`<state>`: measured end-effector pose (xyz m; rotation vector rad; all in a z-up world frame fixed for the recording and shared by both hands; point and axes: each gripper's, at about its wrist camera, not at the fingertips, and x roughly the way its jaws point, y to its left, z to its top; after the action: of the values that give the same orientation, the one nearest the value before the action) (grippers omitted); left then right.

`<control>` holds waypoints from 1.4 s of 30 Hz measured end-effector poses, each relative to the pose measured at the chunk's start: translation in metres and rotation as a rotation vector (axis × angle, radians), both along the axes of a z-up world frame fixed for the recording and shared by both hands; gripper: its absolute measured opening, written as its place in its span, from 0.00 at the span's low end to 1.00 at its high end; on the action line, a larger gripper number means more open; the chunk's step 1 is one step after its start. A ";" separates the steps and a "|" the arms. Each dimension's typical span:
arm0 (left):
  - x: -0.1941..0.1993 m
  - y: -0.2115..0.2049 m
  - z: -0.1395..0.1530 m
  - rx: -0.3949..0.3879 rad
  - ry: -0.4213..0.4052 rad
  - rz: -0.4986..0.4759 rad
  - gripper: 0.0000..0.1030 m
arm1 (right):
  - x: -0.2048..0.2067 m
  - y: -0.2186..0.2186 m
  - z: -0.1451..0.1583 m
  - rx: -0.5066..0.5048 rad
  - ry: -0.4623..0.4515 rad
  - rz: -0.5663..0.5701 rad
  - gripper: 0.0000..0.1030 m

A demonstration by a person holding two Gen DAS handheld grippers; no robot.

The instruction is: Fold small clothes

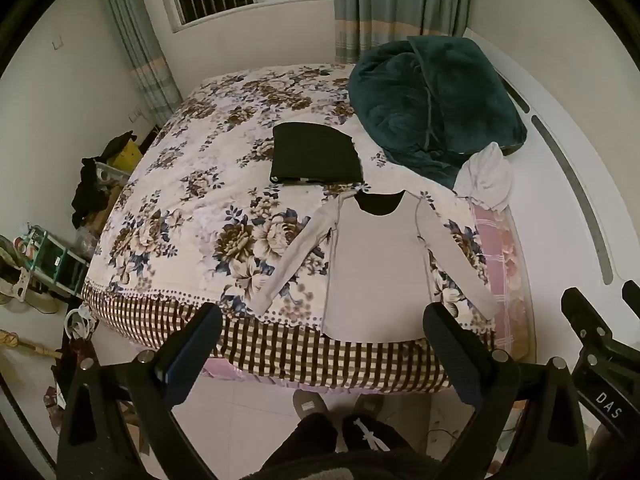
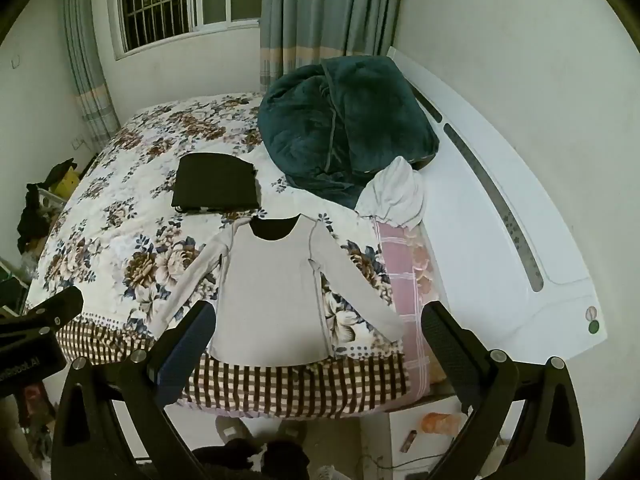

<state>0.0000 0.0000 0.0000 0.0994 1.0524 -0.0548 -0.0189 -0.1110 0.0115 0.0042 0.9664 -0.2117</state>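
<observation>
A light grey long-sleeved shirt (image 1: 376,264) lies flat and face up on the floral bed cover, both sleeves spread, hem at the near edge of the bed; it also shows in the right wrist view (image 2: 272,292). A folded black garment (image 1: 314,154) lies behind it, also in the right wrist view (image 2: 216,186). A crumpled white garment (image 1: 486,178) sits at the right, also in the right wrist view (image 2: 396,194). My left gripper (image 1: 324,324) is open and empty, held above the hem. My right gripper (image 2: 318,324) is open and empty, also above the hem.
A dark teal blanket (image 1: 436,96) is heaped at the back right of the bed (image 1: 180,184). The white headboard (image 2: 500,216) runs along the right. Cluttered shelves and bags (image 1: 52,256) stand on the floor at the left. The person's feet (image 1: 312,404) are below the bed edge.
</observation>
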 end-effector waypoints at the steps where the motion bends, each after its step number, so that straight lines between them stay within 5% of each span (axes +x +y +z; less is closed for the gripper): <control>1: 0.000 0.000 0.000 -0.003 0.001 0.002 0.99 | 0.000 0.000 0.000 0.002 0.000 0.000 1.00; 42: 0.003 0.005 0.017 -0.006 -0.051 0.028 0.99 | 0.002 -0.002 0.022 0.000 -0.051 0.034 1.00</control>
<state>0.0026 0.0047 0.0172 0.0799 1.0029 -0.0299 -0.0165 -0.1126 0.0331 -0.0070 0.9151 -0.1797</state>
